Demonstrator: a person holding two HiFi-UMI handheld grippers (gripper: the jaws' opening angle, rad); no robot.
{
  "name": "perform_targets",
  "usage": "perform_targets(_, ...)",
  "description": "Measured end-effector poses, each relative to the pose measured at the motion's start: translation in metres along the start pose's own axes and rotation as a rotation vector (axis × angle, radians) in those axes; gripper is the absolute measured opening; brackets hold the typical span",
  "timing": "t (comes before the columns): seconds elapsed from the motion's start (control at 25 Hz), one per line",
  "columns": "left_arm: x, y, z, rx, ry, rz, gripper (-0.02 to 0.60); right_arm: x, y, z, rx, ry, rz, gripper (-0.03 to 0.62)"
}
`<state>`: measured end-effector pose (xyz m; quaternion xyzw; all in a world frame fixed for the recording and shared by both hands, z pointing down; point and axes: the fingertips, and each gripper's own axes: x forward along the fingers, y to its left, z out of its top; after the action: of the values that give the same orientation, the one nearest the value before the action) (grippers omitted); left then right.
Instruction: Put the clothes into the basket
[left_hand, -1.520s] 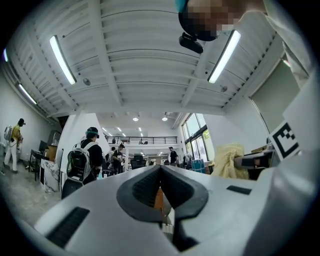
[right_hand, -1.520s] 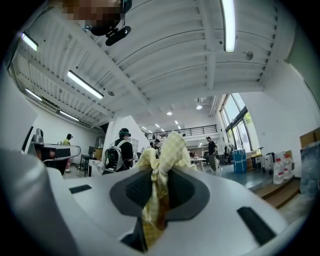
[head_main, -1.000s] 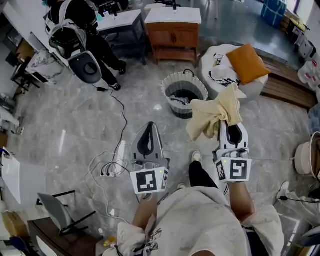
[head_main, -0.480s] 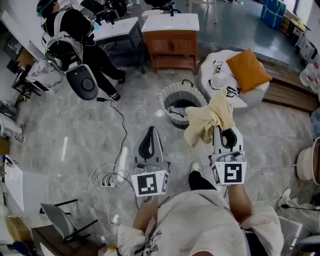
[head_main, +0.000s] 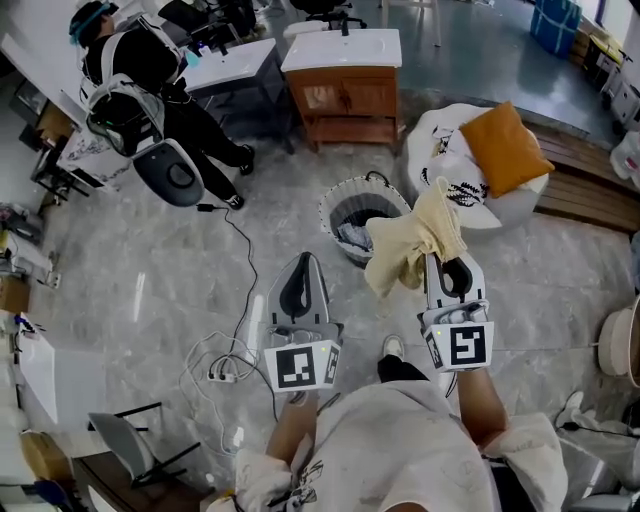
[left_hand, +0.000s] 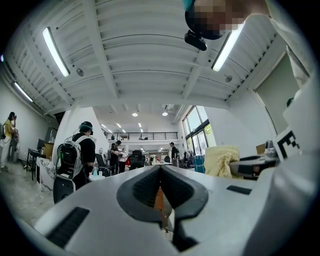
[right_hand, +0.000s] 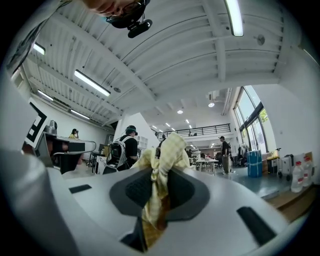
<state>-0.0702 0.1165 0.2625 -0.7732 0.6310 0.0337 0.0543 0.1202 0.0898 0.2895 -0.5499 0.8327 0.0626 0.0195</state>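
Observation:
In the head view a grey ribbed basket (head_main: 347, 196) stands on the marble floor ahead, with dark and light clothes inside. My right gripper (head_main: 438, 258) is shut on a pale yellow cloth (head_main: 410, 240), which hangs bunched just right of the basket and overlaps its rim. The right gripper view shows the cloth (right_hand: 162, 170) pinched between the jaws of that gripper (right_hand: 157, 189) and flopping over them. My left gripper (head_main: 302, 264) is held level in front of the basket, shut and holding nothing. Its closed jaws (left_hand: 160, 186) show in the left gripper view, with the yellow cloth (left_hand: 220, 160) off to the right.
Behind the basket stands a wooden cabinet (head_main: 343, 85) with a white top. A white beanbag (head_main: 450, 140) with an orange cushion (head_main: 505, 150) lies at the right. A person with a backpack (head_main: 130, 80) is at the far left. Cables and a power strip (head_main: 225, 365) lie left of my feet.
Both grippers have moved forward toward the basket, the right one still carrying the yellow cloth. The cloth now hangs against the basket's right rim.

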Motion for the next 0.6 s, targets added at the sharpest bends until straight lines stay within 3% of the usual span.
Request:
perform_targets(0.16, 0.031, -0.005, -0.002, 0.005, 0.008, 0.005, 0.002, 0.024, -0.018, -0.011, 0.039, 0.012, 0.029, 0.041)
perform_targets(0.6, 0.114, -0.025, -0.017, 0.007, 0.013, 0.013, 0.002, 0.082, -0.074, -0.031, 0.018, 0.023, 0.042, 0.041)
